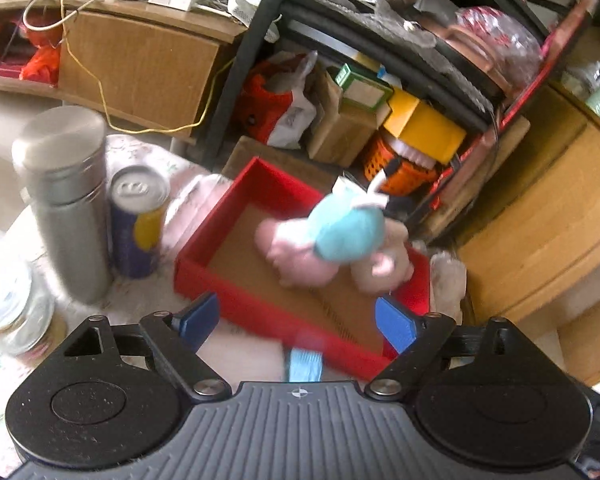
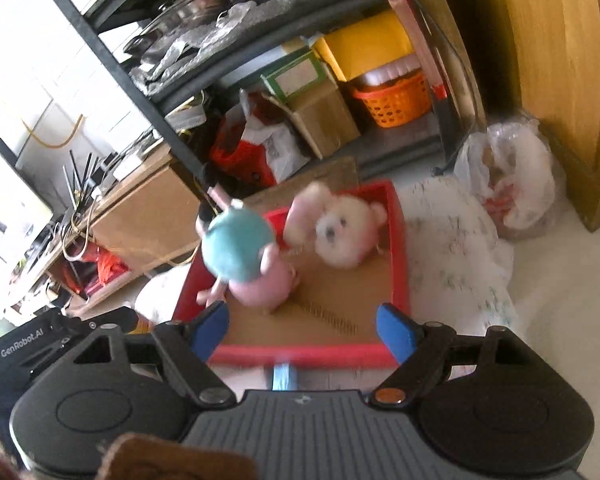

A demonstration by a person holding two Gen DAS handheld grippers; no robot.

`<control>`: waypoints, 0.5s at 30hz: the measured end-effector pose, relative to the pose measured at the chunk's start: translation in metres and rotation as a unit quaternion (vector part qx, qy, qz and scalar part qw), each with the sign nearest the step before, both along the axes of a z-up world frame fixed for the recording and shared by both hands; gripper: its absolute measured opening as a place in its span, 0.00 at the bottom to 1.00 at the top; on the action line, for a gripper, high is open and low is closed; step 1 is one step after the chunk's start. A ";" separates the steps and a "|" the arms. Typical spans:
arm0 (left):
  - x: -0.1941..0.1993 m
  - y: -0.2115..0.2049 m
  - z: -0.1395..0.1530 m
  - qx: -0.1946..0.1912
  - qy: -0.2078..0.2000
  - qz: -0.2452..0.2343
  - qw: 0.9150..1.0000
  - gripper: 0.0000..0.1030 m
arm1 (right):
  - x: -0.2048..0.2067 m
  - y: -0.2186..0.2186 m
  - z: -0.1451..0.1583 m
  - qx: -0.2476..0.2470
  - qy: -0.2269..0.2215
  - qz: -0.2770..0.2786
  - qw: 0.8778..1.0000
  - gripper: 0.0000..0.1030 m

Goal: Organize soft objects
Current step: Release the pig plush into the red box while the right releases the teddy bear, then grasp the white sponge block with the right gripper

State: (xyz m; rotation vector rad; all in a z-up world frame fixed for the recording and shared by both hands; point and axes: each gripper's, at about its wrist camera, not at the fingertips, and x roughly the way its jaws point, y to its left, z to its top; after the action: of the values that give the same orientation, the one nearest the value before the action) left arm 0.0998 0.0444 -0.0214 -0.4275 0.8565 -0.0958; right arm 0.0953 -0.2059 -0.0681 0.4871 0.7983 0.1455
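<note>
A red tray with a brown cardboard floor sits on the table; it also shows in the right wrist view. In it lie a pink plush with a teal head and a cream teddy bear. My left gripper is open and empty, just before the tray's near wall. My right gripper is open and empty, over the tray's near edge. Both views are blurred.
A steel flask, a blue and yellow can and a glass jar stand left of the tray. A black shelf with boxes and an orange basket is behind. A plastic bag lies at right.
</note>
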 end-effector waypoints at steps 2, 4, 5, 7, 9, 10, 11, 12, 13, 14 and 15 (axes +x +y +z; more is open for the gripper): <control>-0.011 0.002 0.002 0.005 0.001 -0.001 1.000 0.81 | -0.012 0.000 -0.001 0.001 0.002 -0.003 1.000 0.53; -0.019 0.004 0.005 -0.001 0.002 0.000 1.000 0.81 | -0.022 0.000 -0.001 0.010 0.006 -0.001 1.000 0.53; -0.023 0.005 0.007 -0.005 0.001 -0.001 1.000 0.81 | -0.026 0.000 -0.001 0.016 0.005 -0.003 1.000 0.53; -0.029 0.007 0.012 -0.007 -0.002 0.003 1.000 0.81 | -0.036 0.000 0.001 0.026 0.002 -0.004 1.000 0.53; -0.032 0.008 0.016 -0.007 -0.005 0.003 1.000 0.81 | -0.043 -0.001 0.003 0.036 0.000 -0.005 0.999 0.53; -0.034 0.009 0.018 -0.008 -0.006 0.004 1.000 0.81 | -0.046 -0.003 0.004 0.041 -0.001 -0.004 0.999 0.53; -0.035 0.009 0.019 -0.009 -0.007 0.006 1.000 0.81 | -0.049 -0.004 0.005 0.047 -0.002 -0.005 0.999 0.53; -0.037 0.010 0.019 -0.010 -0.008 0.005 1.000 0.81 | -0.053 -0.006 0.005 0.051 -0.004 -0.008 0.999 0.53; -0.037 0.010 0.019 -0.010 -0.007 0.004 1.000 0.81 | -0.054 -0.007 0.005 0.052 -0.003 -0.010 0.999 0.54; -0.040 0.012 0.017 -0.011 -0.007 0.003 1.000 0.82 | -0.055 -0.008 0.005 0.053 -0.001 -0.011 0.999 0.54; -0.042 0.013 0.015 -0.012 -0.006 0.003 1.000 0.82 | -0.056 -0.009 0.005 0.053 -0.002 -0.010 0.999 0.54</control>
State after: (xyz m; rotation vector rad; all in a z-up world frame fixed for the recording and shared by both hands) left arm 0.0577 0.0575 -0.0065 -0.4513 0.8421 -0.1022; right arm 0.0394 -0.2149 -0.0631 0.5938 0.7850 0.1710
